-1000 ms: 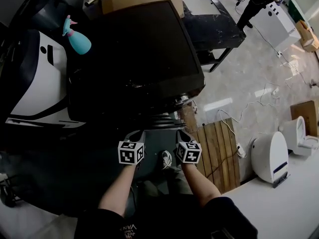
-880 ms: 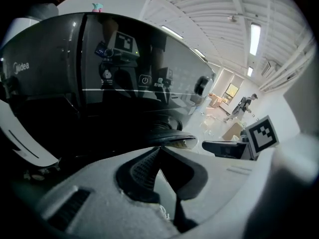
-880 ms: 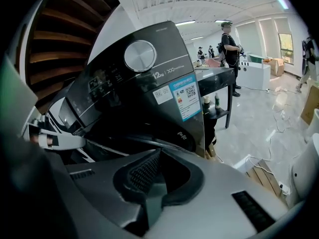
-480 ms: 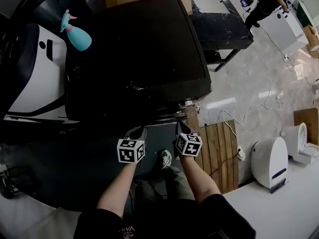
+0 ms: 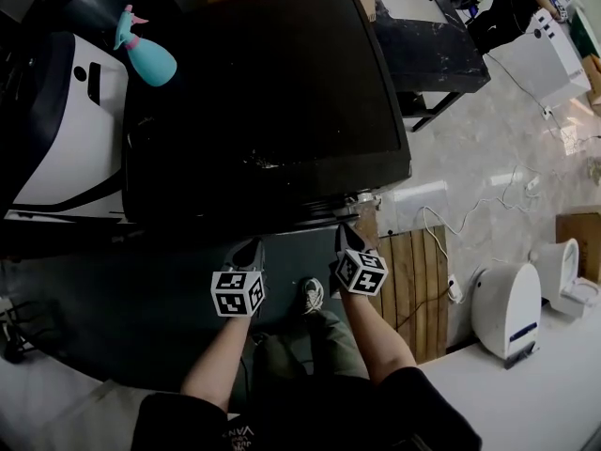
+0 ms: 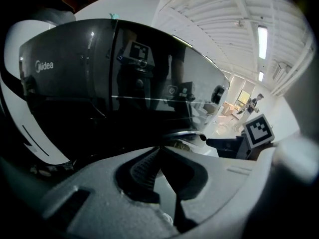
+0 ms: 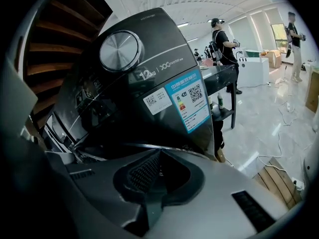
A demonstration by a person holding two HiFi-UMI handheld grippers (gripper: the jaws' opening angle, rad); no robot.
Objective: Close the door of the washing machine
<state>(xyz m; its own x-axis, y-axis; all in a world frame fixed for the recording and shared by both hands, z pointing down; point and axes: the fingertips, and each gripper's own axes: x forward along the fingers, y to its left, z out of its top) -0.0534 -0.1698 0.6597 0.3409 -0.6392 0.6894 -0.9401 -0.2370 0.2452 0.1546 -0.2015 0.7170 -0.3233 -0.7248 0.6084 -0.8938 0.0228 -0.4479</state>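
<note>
Our left gripper [image 5: 252, 245] and right gripper [image 5: 346, 236], jaws clenched on nothing, point at the washer [image 5: 272, 92], whose door [image 7: 149, 145] sits just ahead.

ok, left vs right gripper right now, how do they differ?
Left gripper looks at dark glossy panels with a Midea logo; right gripper at the dial and label stickers on the washing machine. In the head view, right gripper is by the machine's front corner, left gripper nearer mid-front. Both shut, nothing between the jaws.
</note>
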